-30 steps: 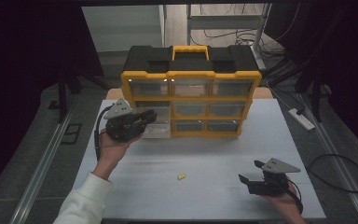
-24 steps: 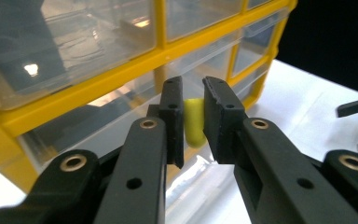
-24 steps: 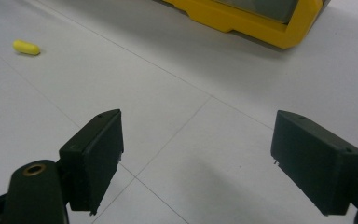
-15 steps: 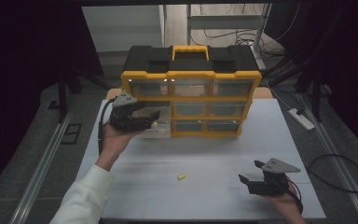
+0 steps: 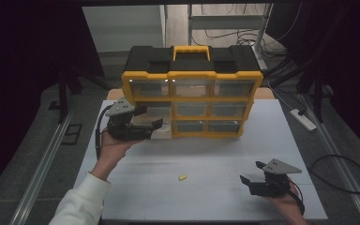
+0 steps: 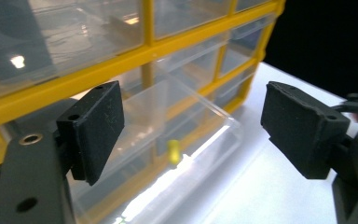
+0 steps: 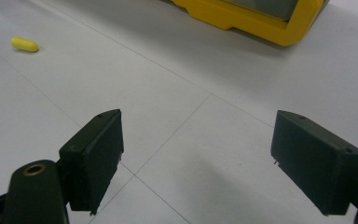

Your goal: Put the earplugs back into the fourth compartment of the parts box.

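A yellow-and-black organizer (image 5: pixel 192 75) with clear drawers stands at the back of the white table (image 5: pixel 215 154). Its lower-left drawer (image 5: pixel 163 135) is pulled out. My left gripper (image 5: pixel 151 117) hovers just over that drawer. Its jaws have just been opening and now stand wide apart, holding nothing. Between the jaws of the left gripper (image 6: pixel 193 112) I see the clear drawer (image 6: pixel 209 116) with a small yellow capsule (image 6: pixel 173 151) inside. A second yellow capsule (image 5: pixel 182 177) (image 7: pixel 24 44) lies on the table. My right gripper (image 5: pixel 251 172) (image 7: pixel 196 140) rests open at the near right.
The organizer's other drawers are pushed in. A white power strip (image 5: pixel 303 119) lies off the table's right edge, with cables on the floor behind. Metal rails run along both sides of the table.
The left gripper's jaws went from shut to wide open above the pulled-out drawer, and the hand shifted slightly. The right gripper stayed where it was.
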The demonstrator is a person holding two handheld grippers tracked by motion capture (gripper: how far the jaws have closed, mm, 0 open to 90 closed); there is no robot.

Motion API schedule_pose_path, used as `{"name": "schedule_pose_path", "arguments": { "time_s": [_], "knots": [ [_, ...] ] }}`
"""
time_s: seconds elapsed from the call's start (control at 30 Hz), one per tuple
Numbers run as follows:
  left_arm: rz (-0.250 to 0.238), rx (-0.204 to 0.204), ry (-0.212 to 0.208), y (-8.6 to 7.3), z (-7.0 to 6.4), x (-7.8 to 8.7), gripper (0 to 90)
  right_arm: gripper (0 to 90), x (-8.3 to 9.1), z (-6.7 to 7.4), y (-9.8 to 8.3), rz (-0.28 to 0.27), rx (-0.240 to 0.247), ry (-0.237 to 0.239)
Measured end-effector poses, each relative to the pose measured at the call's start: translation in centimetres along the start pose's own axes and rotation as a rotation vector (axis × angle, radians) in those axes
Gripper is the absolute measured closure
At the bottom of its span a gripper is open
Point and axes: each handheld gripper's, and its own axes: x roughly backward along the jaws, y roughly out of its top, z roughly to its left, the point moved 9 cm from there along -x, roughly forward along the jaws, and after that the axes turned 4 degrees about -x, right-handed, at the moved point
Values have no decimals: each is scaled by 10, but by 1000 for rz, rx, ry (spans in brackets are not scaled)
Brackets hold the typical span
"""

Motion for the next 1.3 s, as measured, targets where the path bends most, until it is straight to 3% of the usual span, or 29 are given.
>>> {"name": "schedule_pose_path", "arguments": {
  "time_s": [0.13,0.37,0.63,1.03,1.3],
  "knots": [
    [-20,-19,-41,-3,-14,7,217,176,0,0,0,0,0,2],
    [-13,-41,-83,-12,-31,15,220,176,0,-1,0,0,-2,-2],
    [-17,-41,-95,-24,-47,19,227,176,0,0,0,3,-2,-3],
    [24,-46,-148,-47,-63,10,235,176,0,0,0,1,-2,-1],
    [59,-45,-160,-62,-67,0,241,176,0,0,0,2,0,0]
  ]
}}
